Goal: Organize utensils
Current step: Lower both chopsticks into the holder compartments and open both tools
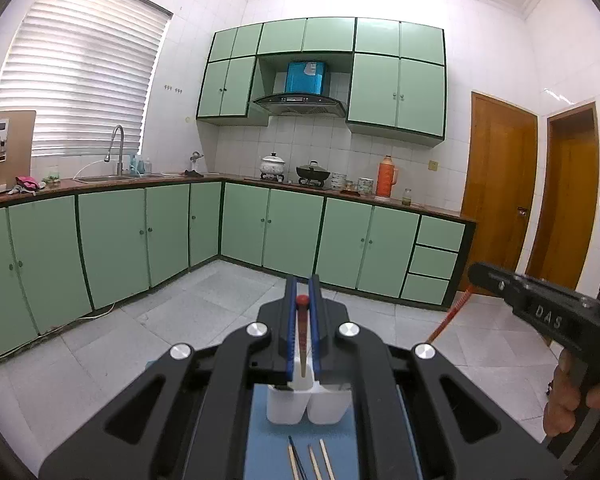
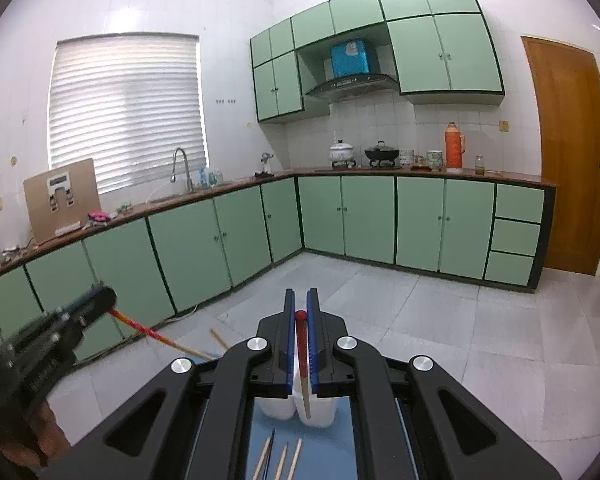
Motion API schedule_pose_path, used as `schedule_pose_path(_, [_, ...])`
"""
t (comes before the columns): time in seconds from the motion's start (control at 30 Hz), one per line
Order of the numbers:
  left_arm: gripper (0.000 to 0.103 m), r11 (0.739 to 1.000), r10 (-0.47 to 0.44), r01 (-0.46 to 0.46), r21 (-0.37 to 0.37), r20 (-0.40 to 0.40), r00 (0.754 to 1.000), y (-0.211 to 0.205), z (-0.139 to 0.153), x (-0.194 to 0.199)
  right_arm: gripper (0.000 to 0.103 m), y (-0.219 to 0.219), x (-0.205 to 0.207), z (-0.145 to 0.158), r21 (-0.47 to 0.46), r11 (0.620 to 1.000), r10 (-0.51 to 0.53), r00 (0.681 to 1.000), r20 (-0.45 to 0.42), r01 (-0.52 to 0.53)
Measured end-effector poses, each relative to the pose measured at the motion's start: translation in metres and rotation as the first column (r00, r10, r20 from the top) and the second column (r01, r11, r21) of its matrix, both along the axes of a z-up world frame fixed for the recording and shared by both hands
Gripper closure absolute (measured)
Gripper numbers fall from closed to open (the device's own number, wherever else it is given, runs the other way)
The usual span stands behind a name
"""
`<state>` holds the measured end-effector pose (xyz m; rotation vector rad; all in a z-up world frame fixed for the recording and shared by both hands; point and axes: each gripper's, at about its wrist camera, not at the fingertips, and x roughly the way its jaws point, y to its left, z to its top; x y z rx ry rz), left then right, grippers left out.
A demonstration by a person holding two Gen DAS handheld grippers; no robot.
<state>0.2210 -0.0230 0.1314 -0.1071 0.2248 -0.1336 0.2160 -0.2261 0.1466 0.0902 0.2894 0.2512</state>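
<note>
Chopsticks in both: left gripper clamped on a red-tipped chopstick, right gripper on another, over the white holder. We risk missing, probably; fingers hide its mouth. Loose chopsticks lie near.

White holder stands right under the grippers; loose chopsticks crowd the near mat. Floor beyond open to far cabinets.
</note>
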Motion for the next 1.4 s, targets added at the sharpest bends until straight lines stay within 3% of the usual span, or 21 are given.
schedule_pose_path(0.2, [0.098,1.000,0.008,-0.008,0.004,-0.048,0.999,-0.006,-0.018,0.046,0.098,0.007,0.042,-0.008,0.005,1.000,-0.029,0.999,0.013,0.029])
schedule_pose_path(0.43, [0.098,1.000,0.011,-0.008,0.023,-0.110,0.994,-0.006,-0.053,0.093,0.098,0.013,0.081,-0.042,0.021,0.999,-0.029,0.999,-0.035,0.030])
schedule_pose_path(0.63, [0.098,1.000,0.005,0.000,0.031,-0.167,0.986,-0.008,-0.082,0.121,0.098,0.022,0.101,-0.070,-0.001,1.000,-0.021,0.996,-0.083,0.021])
schedule_pose_path(0.9, [0.096,0.999,-0.004,0.014,0.043,-0.229,0.973,-0.004,-0.104,0.129,0.097,0.033,0.116,-0.103,-0.043,0.999,0.003,0.985,-0.170,-0.011])
schedule_pose_path(1.0, [0.073,0.999,0.004,0.006,0.043,-0.222,0.975,-0.001,-0.103,0.125,0.090,0.031,0.111,-0.105,-0.039,0.999,-0.007,0.986,-0.168,0.000])
schedule_pose_path(1.2, [0.062,0.999,0.016,-0.008,0.044,-0.186,0.982,0.007,-0.091,0.104,0.066,0.015,0.090,-0.097,-0.020,0.999,-0.051,0.991,-0.127,0.048])
schedule_pose_path(1.3, [0.052,0.999,0.028,-0.021,0.045,-0.164,0.986,0.011,-0.087,0.087,0.055,0.005,0.073,-0.093,-0.005,0.997,-0.078,0.992,-0.096,0.078])
schedule_pose_path(1.4, [0.039,0.998,0.040,-0.034,0.046,-0.142,0.989,0.015,-0.087,0.063,0.037,-0.003,0.049,-0.095,0.003,0.994,-0.111,0.992,-0.058,0.111])
